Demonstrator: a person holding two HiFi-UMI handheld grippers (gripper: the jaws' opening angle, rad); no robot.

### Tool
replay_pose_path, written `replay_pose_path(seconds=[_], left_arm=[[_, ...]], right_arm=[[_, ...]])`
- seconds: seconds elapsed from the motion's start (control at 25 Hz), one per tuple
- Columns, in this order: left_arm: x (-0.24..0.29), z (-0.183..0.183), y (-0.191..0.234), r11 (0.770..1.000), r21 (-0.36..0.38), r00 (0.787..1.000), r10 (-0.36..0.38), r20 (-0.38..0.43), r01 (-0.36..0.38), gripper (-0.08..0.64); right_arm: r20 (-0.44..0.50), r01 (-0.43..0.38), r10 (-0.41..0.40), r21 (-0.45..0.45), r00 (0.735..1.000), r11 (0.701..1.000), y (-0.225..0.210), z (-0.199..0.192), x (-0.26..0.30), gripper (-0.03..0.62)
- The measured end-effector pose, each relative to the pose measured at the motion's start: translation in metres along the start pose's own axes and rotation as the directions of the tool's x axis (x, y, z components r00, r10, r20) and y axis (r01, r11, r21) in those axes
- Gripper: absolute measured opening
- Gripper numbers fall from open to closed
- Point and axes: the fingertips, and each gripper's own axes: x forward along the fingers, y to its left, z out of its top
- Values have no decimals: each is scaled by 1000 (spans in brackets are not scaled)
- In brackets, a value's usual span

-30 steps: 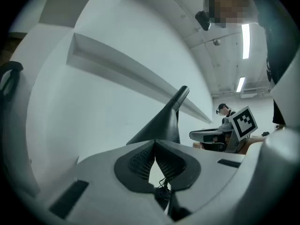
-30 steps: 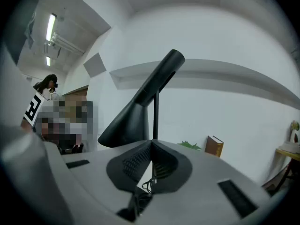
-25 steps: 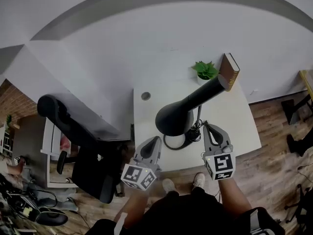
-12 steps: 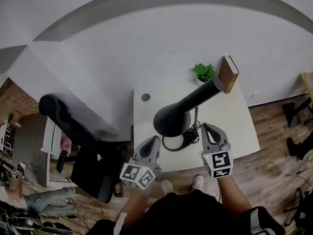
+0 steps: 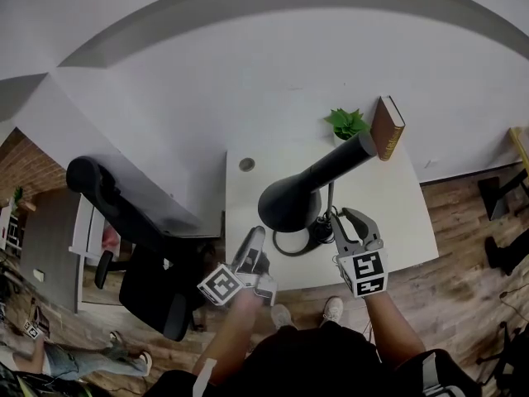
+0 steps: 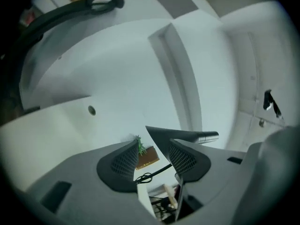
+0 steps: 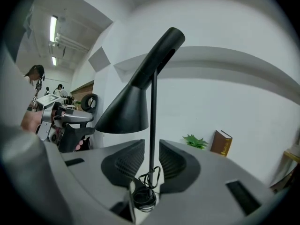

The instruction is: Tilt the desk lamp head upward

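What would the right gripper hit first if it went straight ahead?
Probably the lamp pole: it stands in line with the gap between the opening jaws of the right gripper, seemingly just ahead.

White walls (image 5: 248,73) ahead; I see wood floor (image 5: 463,213) right of right tongs (image 5: 352,219), black chair (image 5: 153,292) left of left tongs (image 5: 254,242).

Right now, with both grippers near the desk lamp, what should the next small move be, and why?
Probably ease the right gripper forward and close it on the lamp pole to steady it. Its jaws are opening, and the pole stands in line with their gap, not gripped. The left gripper, also opening and empty, is short of the lamp head.
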Motion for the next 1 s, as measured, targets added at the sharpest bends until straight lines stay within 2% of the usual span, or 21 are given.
replay_pose_path(seconds=[0.12,0.24,0.32,0.64,1.0], left_arm=[[8,-3,5,987,-147,998,-61,7,62,195],[12,-3,8,953,-280,993,-107,49,117,209],[14,-2,4,931,-326,986,-144,88,164,212],[19,-1,0,895,-386,973,-180,145,223,221],[36,-8,-2,885,-401,972,-206,117,236,221]], right_arm=[[-4,-1,1,-26,1000,1000,0,-1,6,84],[2,0,0,-56,1000,998,0,-2,12,84],[0,-8,8,-55,1000,998,1,-5,16,84],[-34,-27,25,-51,999,998,3,-20,36,84],[-52,-43,41,-48,998,998,5,-33,48,84]])
